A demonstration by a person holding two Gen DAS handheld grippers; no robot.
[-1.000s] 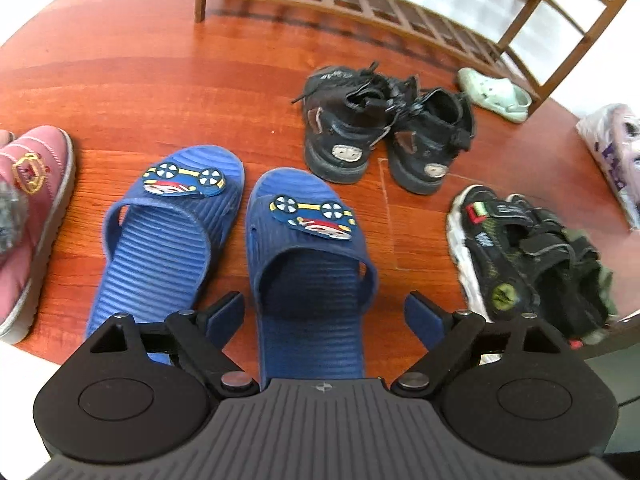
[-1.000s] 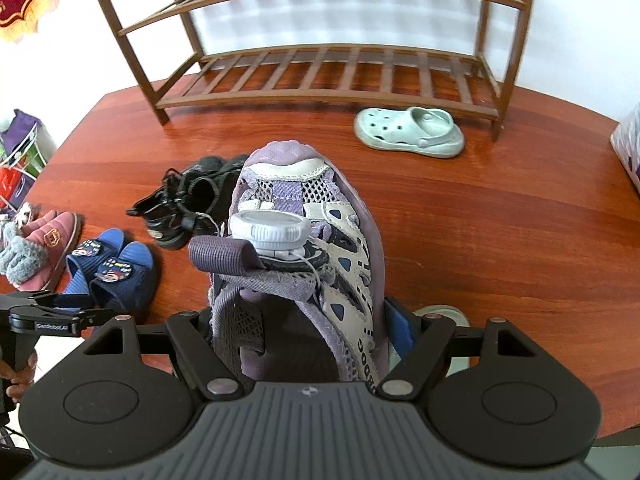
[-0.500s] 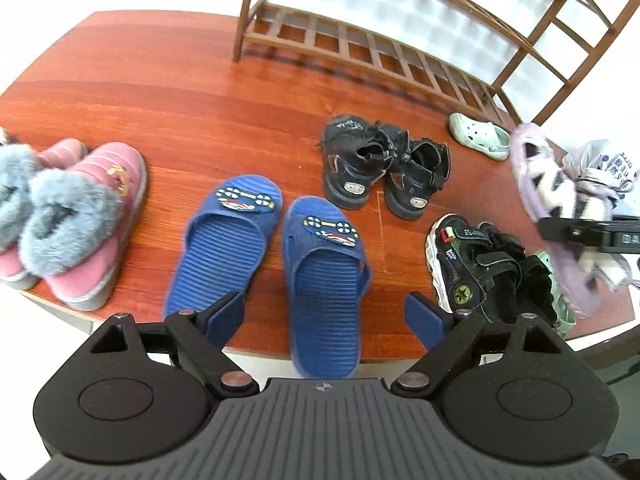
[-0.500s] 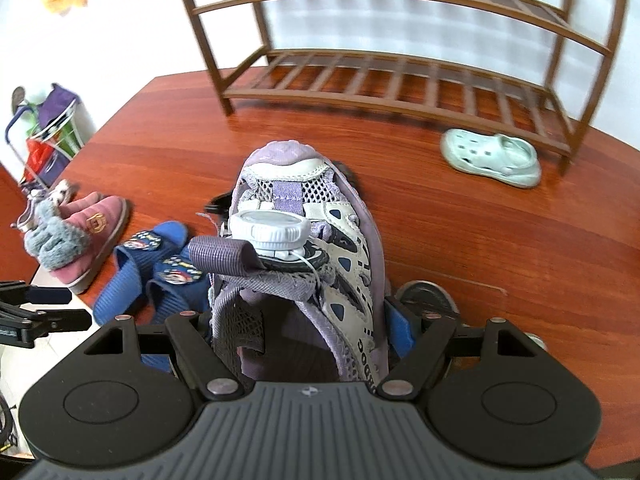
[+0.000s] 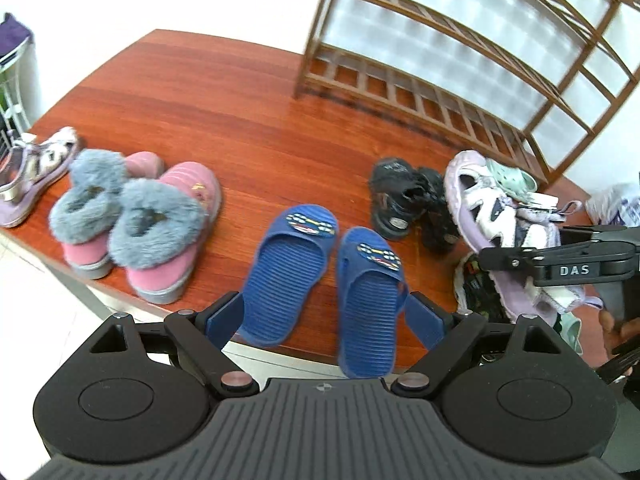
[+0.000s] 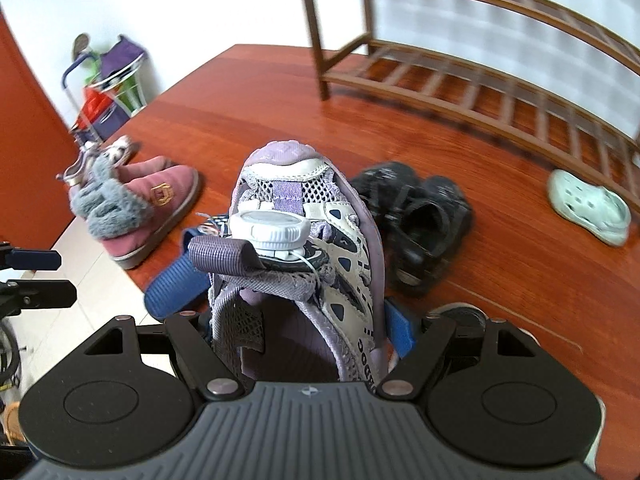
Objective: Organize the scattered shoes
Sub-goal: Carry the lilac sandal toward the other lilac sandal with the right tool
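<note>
The right gripper (image 6: 298, 320) pinches a purple sandal (image 6: 304, 240) by its heel, up in the air over the wooden table (image 6: 500, 280). The left gripper (image 5: 326, 316) is spread wide with nothing in it (just hanging above the blue slippers (image 5: 364, 292)). Farther back sit pink furry slippers (image 5: 160, 224), black sandals (image 6: 416, 220), a green clog (image 6: 588, 208), then the shoe rack (image 5: 460, 80).

"DAS" stands in pale letters on the black right claw (image 5: 576, 270) seen from the left wrist.
</note>
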